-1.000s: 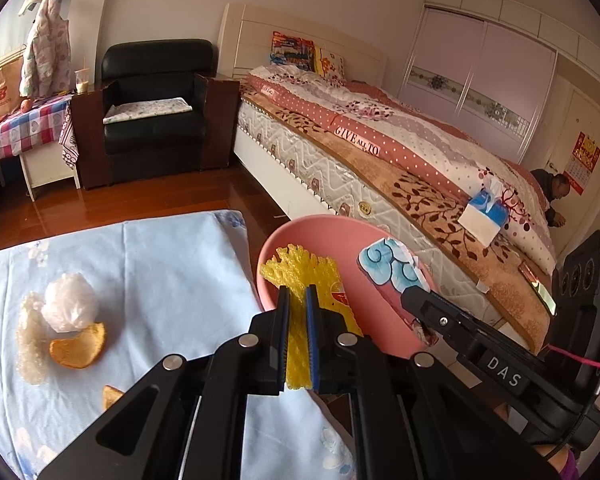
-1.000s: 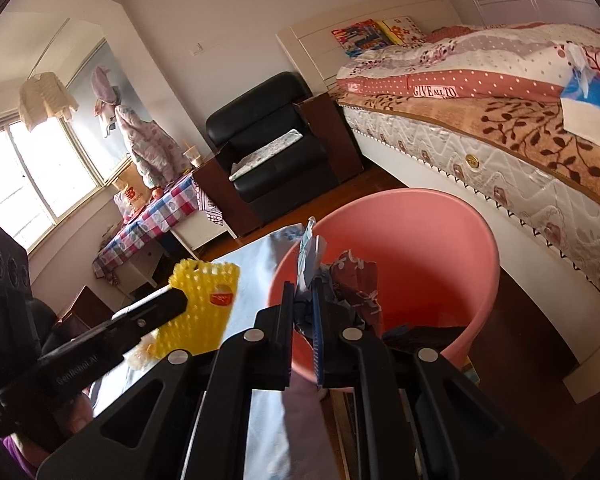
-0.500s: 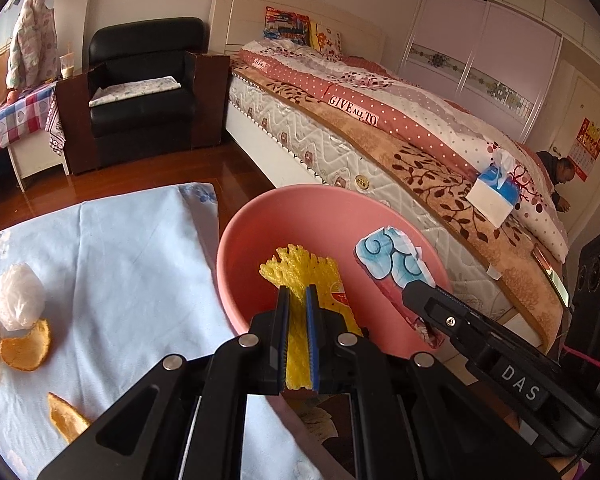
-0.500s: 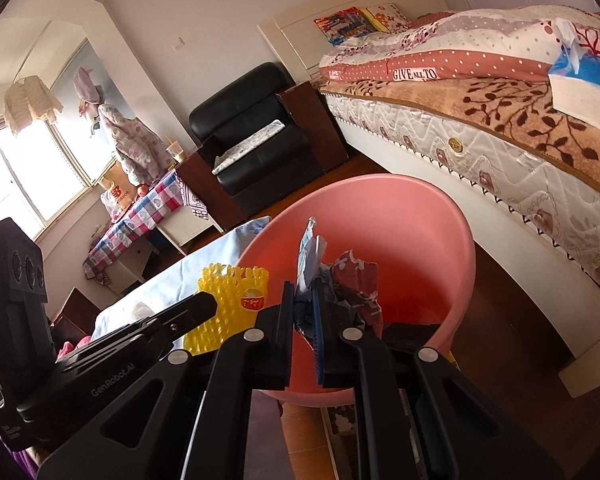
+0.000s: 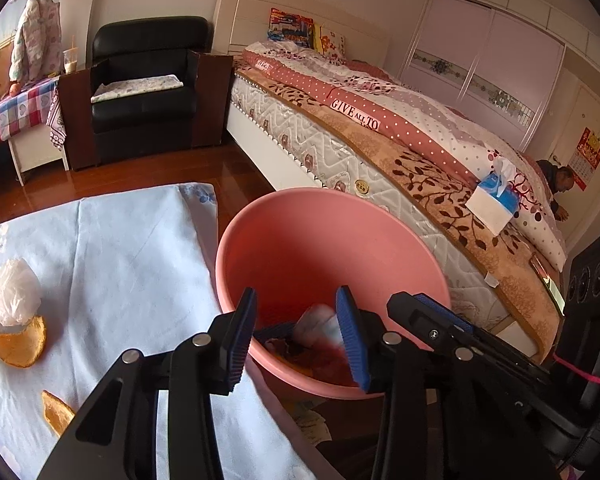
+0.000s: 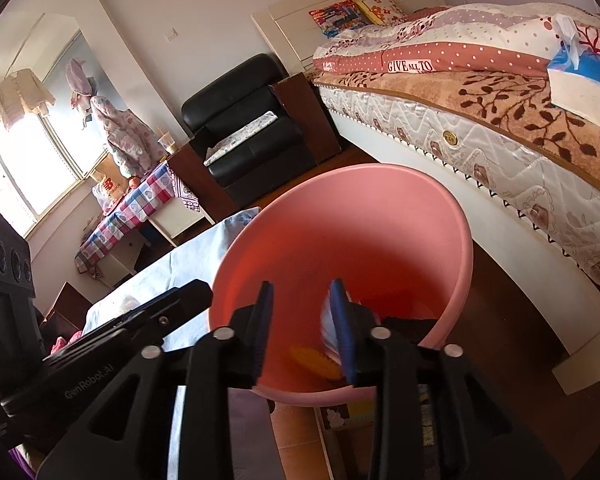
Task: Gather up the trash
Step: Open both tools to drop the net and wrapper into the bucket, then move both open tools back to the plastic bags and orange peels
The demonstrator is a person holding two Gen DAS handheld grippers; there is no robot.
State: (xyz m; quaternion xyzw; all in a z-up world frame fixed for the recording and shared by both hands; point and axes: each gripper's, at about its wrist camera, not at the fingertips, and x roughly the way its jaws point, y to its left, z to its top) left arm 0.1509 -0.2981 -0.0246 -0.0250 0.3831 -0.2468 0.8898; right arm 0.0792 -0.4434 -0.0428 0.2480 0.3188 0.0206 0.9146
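Note:
A pink bin [image 5: 284, 240] stands on the floor beside the table; it also shows in the right wrist view [image 6: 380, 216]. My left gripper [image 5: 296, 320] is open and empty over the bin's near rim. My right gripper [image 6: 300, 312] is open and empty over the bin too. A blurred blue-and-white wrapper [image 5: 316, 322] is falling between my left fingers onto trash at the bin's bottom. A yellow piece [image 6: 312, 358] lies inside the bin. On the pale blue tablecloth [image 5: 120, 248] lie a white plastic wad [image 5: 14, 298] and two orange peels [image 5: 20, 342] [image 5: 56, 410].
A bed [image 5: 380, 140] with a tissue box [image 5: 494, 204] runs along the right. A black armchair [image 5: 144, 84] stands at the back. A checked side table [image 5: 12, 108] is at the far left. A person [image 5: 558, 184] crouches by the far wall.
Both grippers opened over the bin. The yellow foam net left my left gripper and the wrapper left my right gripper; both dropped into the bin.

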